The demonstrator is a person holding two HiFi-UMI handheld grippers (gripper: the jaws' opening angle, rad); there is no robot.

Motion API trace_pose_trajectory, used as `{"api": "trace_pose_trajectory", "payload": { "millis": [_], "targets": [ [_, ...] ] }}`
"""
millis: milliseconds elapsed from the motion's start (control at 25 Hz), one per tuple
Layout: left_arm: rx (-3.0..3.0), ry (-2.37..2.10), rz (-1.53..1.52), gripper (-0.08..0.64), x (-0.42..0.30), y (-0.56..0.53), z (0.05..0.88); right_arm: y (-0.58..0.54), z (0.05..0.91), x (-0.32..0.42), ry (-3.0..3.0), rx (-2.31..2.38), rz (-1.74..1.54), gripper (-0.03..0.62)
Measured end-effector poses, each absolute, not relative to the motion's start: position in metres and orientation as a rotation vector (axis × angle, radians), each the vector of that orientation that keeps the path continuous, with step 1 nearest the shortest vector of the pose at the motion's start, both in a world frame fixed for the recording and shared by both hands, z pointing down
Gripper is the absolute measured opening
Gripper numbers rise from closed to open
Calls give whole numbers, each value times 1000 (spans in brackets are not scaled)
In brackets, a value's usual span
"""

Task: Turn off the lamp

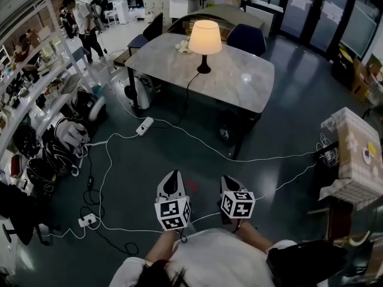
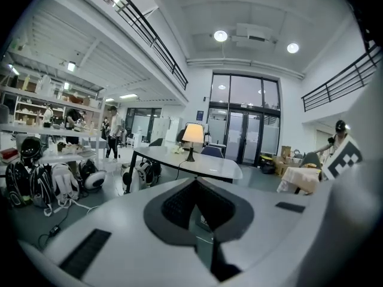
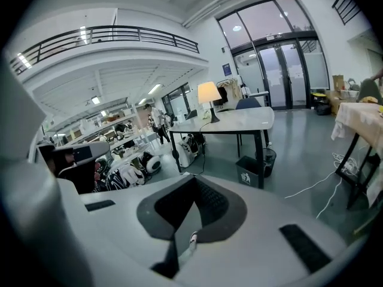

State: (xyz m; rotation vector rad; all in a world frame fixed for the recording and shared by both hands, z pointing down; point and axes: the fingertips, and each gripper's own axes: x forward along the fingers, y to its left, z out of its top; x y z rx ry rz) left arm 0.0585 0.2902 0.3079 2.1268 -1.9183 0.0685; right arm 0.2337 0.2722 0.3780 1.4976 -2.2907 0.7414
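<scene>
Floor (image 1: 143, 160); left gripper (image 1: 173, 176), right gripper (image 1: 228, 182) closed

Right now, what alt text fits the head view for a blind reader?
A lit lamp stands on a grey table across a dark floor strewn with white cables. Nearer, a person holds the left claw and right claw, both shut and empty.

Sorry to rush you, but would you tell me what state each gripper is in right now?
Left gripper: jaws closed, holding nothing.
Right gripper: jaws closed, holding nothing.
</scene>
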Motion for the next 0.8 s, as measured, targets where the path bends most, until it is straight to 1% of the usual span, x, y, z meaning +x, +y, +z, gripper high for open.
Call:
{"api": "trace_pose_trajectory", "payload": {
  "millis": [160,800],
  "targets": [
    [2153,-1908,28,8,47,251,300,239,373,228,-2280,1526,710,-2],
    [2197,-1770,115,8,-6,111,316,127,386,172,-2163,1594,786,-2]
  ]
}}
